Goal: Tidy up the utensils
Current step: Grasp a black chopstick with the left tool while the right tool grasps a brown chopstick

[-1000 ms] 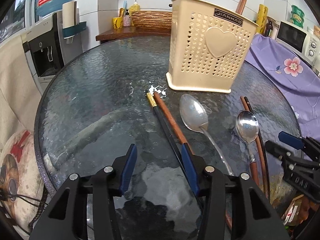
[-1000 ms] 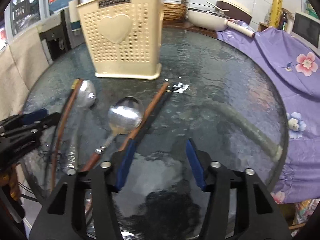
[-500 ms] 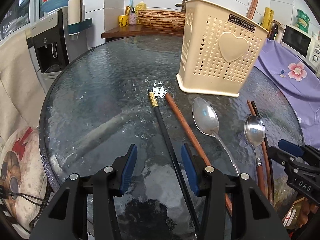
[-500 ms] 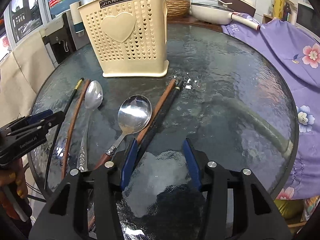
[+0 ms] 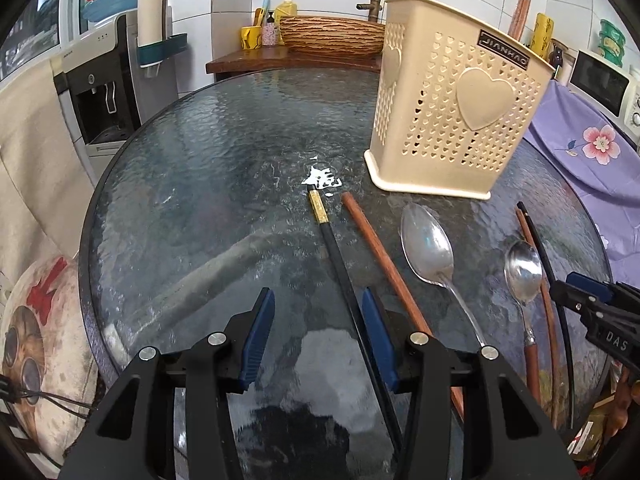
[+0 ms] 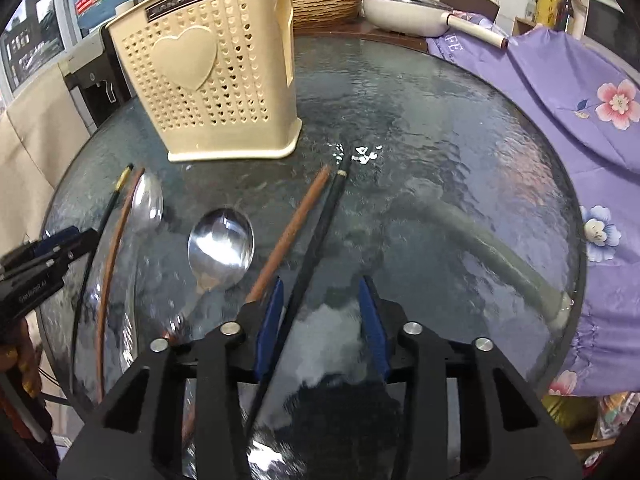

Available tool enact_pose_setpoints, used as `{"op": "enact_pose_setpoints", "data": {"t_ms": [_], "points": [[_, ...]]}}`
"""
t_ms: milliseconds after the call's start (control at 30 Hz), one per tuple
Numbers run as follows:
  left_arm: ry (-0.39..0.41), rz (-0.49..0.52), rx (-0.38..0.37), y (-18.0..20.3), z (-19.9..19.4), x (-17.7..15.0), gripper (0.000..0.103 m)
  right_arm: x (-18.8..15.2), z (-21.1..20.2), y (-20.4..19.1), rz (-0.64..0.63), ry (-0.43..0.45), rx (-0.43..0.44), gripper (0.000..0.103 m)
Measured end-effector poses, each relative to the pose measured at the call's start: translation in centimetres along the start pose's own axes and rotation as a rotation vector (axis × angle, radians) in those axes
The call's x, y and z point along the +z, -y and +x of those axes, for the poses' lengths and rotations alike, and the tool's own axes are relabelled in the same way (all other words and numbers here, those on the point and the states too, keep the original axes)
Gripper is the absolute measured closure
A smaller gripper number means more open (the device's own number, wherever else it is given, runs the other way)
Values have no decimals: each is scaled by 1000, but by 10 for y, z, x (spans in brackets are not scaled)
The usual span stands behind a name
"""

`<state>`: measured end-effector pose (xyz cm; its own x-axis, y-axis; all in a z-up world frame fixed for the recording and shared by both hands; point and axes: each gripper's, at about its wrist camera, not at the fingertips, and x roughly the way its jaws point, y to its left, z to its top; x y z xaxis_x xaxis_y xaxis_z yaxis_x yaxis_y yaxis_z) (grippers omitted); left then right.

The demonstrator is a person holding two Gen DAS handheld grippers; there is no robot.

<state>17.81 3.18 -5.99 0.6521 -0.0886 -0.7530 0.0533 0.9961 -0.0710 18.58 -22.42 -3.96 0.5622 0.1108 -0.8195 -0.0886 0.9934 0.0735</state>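
Observation:
A cream perforated utensil holder [image 5: 452,120] stands on a round glass table [image 5: 208,184]; it also shows in the right wrist view [image 6: 216,80]. A black chopstick [image 5: 340,264], a brown chopstick [image 5: 380,252], a large spoon [image 5: 428,244], a small spoon [image 5: 522,272] and another chopstick pair [image 5: 540,264] lie before it. My left gripper [image 5: 318,334] is open, with the black chopstick between its fingers. My right gripper [image 6: 322,320] is open, with the black chopstick [image 6: 316,236] between its fingers and the brown chopstick [image 6: 292,232] just outside the left one.
A purple flowered cloth [image 6: 560,92] drapes the table's right side. A water dispenser [image 5: 104,92] stands at the left. A wicker basket [image 5: 332,34] and a pan [image 6: 416,12] sit on the counter behind. A cushion [image 5: 36,328] lies at lower left.
Both grippers have shifted so that the black chopstick now lies between each one's fingers. The two chopsticks have spread apart at their far ends. Both stay open.

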Motion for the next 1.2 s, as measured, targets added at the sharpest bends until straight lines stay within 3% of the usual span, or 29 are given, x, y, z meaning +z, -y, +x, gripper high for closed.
{"op": "enact_pose_setpoints", "data": {"t_ms": [767, 867, 933, 1033, 1200], "points": [[-48, 41, 81, 14, 34, 39, 58, 56, 41, 3, 16, 10, -67, 89], [-40, 44, 79, 17, 33, 38, 66, 58, 42, 3, 13, 14, -69, 92], [-37, 48, 80, 19, 33, 38, 79, 58, 43, 3, 15, 16, -67, 93], [-36, 55, 81, 23, 33, 38, 89, 58, 43, 2, 21, 19, -66, 94], [-33, 50, 81, 27, 34, 38, 94, 58, 43, 2, 23, 22, -66, 94]]}}
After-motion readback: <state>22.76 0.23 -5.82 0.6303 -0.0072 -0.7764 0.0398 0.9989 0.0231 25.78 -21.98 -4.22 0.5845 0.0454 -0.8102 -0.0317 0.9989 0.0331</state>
